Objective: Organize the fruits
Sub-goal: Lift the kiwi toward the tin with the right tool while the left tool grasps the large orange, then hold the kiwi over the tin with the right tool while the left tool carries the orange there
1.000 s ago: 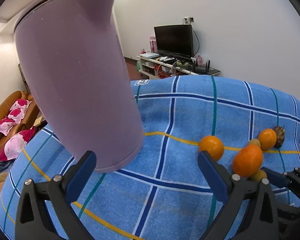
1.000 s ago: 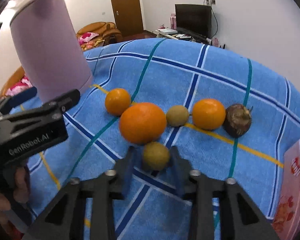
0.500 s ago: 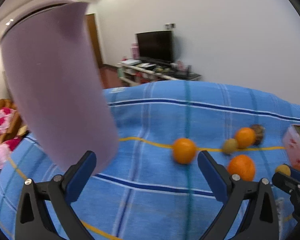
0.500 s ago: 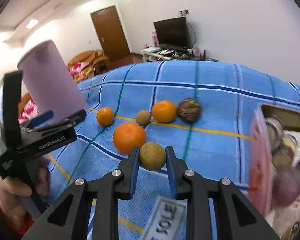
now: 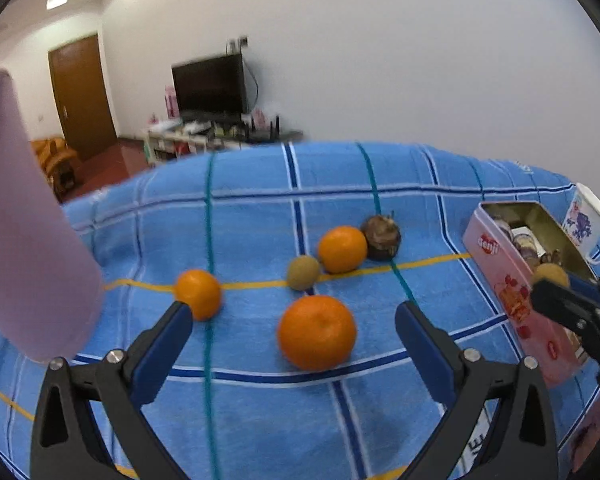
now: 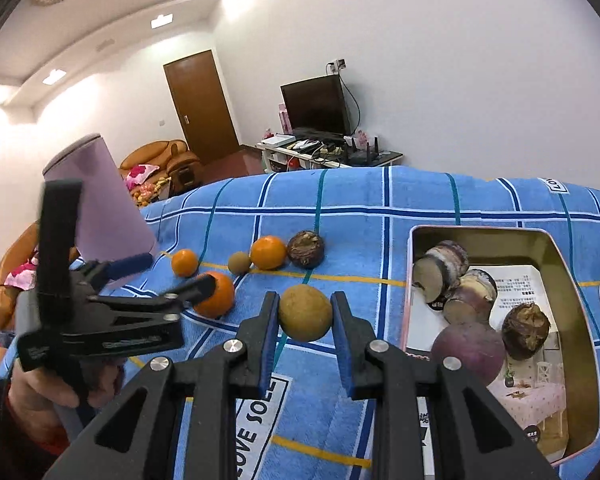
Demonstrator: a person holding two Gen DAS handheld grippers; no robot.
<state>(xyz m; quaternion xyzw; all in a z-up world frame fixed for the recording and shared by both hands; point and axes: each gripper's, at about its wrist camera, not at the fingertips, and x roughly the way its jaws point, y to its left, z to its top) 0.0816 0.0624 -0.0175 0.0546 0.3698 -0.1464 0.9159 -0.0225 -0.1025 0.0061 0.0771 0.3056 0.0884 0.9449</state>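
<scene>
Right wrist view showed the left gripper (image 6: 168,276) spread wide and empty over the large orange (image 6: 216,294); "LOVE SOLE" read on the blue blanket (image 6: 380,208); the right gripper (image 6: 306,312) clamped a round brownish fruit (image 6: 305,313), no long axis, beside the open tin (image 6: 580,320).

Blue checked cloth with white, navy, teal and yellow lines (image 6: 380,216) covers the tabletop. Tall lilac plastic container (image 6: 100,204) stands at its far left edge, upright. White enamel mug with blue print (image 5: 586,224) sits just beside the far right, partly cut off by the frame. Background: brown wooden door (image 6: 200,104), black flat television (image 6: 316,104) on a low white stand (image 6: 328,156), orange armchair with pink floral cushion (image 6: 156,164). White walls; ceiling lights on.
</scene>
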